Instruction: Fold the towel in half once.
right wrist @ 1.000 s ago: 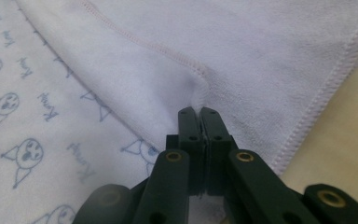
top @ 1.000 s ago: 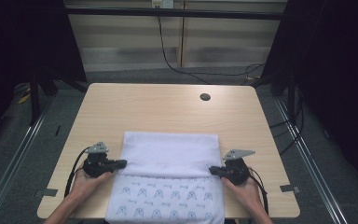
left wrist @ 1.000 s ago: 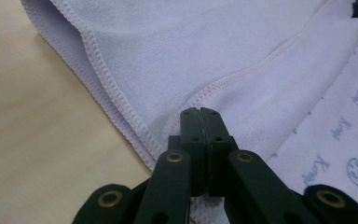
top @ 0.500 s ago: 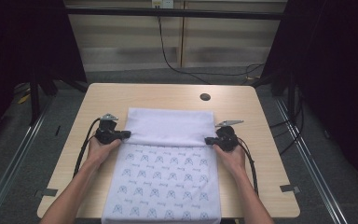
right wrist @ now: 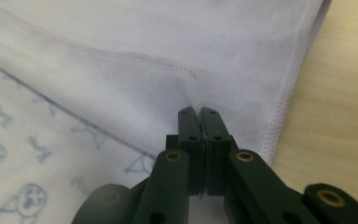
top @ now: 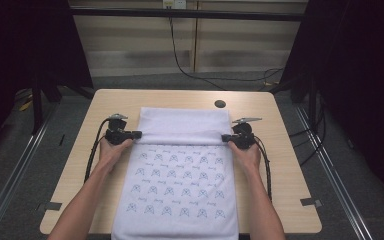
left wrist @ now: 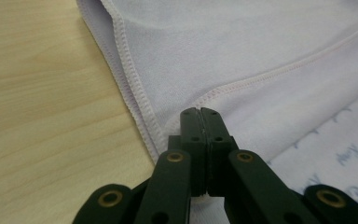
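Note:
A white towel (top: 180, 185) with small blue prints lies down the middle of the wooden table (top: 280, 170) and hangs over the near edge. Its far end is folded back as a plain white band (top: 182, 125). My left gripper (top: 136, 134) is shut on the left end of that band, and its jaws (left wrist: 200, 112) pinch the stitched hem (left wrist: 135, 93). At the band's right end my right gripper (top: 226, 138) is also shut on the cloth; the fabric puckers at its tips (right wrist: 199, 111). Both hands rest beside the towel.
A dark round hole (top: 220, 104) sits in the tabletop just beyond the towel's far right corner. Bare wood lies left (top: 90, 115) and right of the towel. Black cables trail from both grippers along the forearms. Dark curtains and a metal floor rail flank the table.
Both grippers have moved away from the person toward the far side, taking the folded band with them. More of the printed face now shows on the near side.

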`<state>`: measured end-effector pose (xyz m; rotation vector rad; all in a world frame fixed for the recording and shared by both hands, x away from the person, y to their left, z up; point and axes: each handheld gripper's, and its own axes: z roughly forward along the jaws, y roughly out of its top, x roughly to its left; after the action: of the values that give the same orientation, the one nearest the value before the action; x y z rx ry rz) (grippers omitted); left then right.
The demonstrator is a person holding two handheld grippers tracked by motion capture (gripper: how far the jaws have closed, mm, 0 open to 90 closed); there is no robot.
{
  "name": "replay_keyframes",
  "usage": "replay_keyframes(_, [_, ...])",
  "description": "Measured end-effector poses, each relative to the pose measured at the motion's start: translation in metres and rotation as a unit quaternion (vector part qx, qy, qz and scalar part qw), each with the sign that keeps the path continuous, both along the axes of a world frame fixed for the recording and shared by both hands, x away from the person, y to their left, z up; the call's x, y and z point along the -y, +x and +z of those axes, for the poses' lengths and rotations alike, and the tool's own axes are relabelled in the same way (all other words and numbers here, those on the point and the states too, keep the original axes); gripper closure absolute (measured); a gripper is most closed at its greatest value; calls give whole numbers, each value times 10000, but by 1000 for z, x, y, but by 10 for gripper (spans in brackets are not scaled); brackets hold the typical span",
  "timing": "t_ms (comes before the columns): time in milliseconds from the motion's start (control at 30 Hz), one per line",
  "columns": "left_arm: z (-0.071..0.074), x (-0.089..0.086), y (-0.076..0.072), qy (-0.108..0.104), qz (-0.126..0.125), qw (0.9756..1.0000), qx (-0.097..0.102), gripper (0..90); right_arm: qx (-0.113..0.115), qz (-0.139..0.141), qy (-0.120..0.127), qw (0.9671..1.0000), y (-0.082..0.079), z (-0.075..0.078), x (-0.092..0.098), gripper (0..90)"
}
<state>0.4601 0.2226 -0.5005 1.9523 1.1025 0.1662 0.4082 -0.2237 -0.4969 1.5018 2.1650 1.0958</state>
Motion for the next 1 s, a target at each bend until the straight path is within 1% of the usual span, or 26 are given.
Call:
replay_keyframes(33, [6,-4,-2,-61,-20,9999,81,894,122,-17,162,9998,-1,4,3,890])
replay_keyframes(67, [16,-7,-5,-154,-68,9997,198,893,248,-24,323,9992,-3,10,5,889])
replay_keyframes(100, [23,-9,-8,-198,-92,9993,293,893,392,9,410,9984,-5,19,6,890])
replay_keyframes(167, [45,-15,-15,-338,-142,9979,540,893,614,99,494,9968,-9,34,6,890])
replay_keyframes(200, [56,-18,-19,-395,-128,9968,690,893,747,157,585,9954,-12,44,6,889])
replay_keyframes(233, [68,-21,-23,-497,-175,9956,780,893,872,214,653,9938,-16,55,6,889])
replay_keyframes(267, [78,-25,-28,-562,-201,9943,889,893,1023,282,669,9921,-21,67,7,889])
replay_keyframes(333, [98,-29,-41,-678,-292,9913,1094,892,1272,423,808,9877,-32,90,9,889])
replay_keyframes(400, [112,-34,-56,-746,-396,9887,1239,892,1486,538,750,9846,-47,111,8,889])
replay_keyframes(433, [117,-36,-65,-800,-444,9872,1304,892,1565,623,733,9830,-55,119,7,889])
replay_keyframes(467, [119,-39,-73,-886,-480,9862,1316,892,1630,689,693,9818,-64,127,6,889])
replay_keyframes(500, [121,-42,-82,-934,-513,9858,1298,892,1647,768,708,9808,-74,132,6,889])
replay_keyframes(533, [122,-45,-91,-948,-562,9845,1365,892,1656,860,657,9802,-85,136,5,889])
replay_keyframes(567, [122,-48,-99,-1058,-615,9830,1371,892,1668,961,594,9795,-95,139,5,889])
replay_keyframes(600, [122,-51,-107,-1129,-666,9822,1348,892,1685,1036,545,9787,-105,140,4,889])
replay_keyframes(633, [123,-53,-115,-1132,-709,9812,1396,892,1694,1107,509,9780,-115,142,3,889])
replay_keyframes(667, [125,-54,-123,-1129,-738,9808,1411,892,1699,1164,508,9772,-125,142,3,889])
replay_keyframes(700, [127,-56,-130,-1175,-807,9796,1415,892,1719,1233,533,9759,-134,143,3,889])
replay_keyframes(767, [131,-60,-147,-1215,-876,9780,1453,892,1723,1285,552,9751,-152,143,2,889])
replay_keyframes(800, [133,-62,-156,-1238,-956,9764,1489,891,1727,1350,639,9736,-161,142,2,889])
replay_keyframes(833, [133,-63,-165,-1202,-1023,9757,1522,892,1730,1383,688,9727,-169,141,1,889])
replay_keyframes(867, [131,-64,-173,-1162,-1049,9766,1477,892,1698,1402,730,9727,-177,138,1,889])
replay_keyframes(900, [124,-66,-185,-1232,-1107,9769,1352,892,1613,1447,782,9731,-185,132,0,889])
replay_keyframes(933, [120,-67,-190,-1216,-1156,9768,1334,891,1542,1474,751,9741,-197,122,-1,889])
replay_keyframes(967, [114,-68,-197,-1203,-1138,9776,1296,891,1482,1504,746,9746,-203,117,-2,888])
replay_keyframes(1000, [104,-69,-206,-1250,-1190,9780,1170,891,1410,1533,691,9756,-209,112,-3,888])
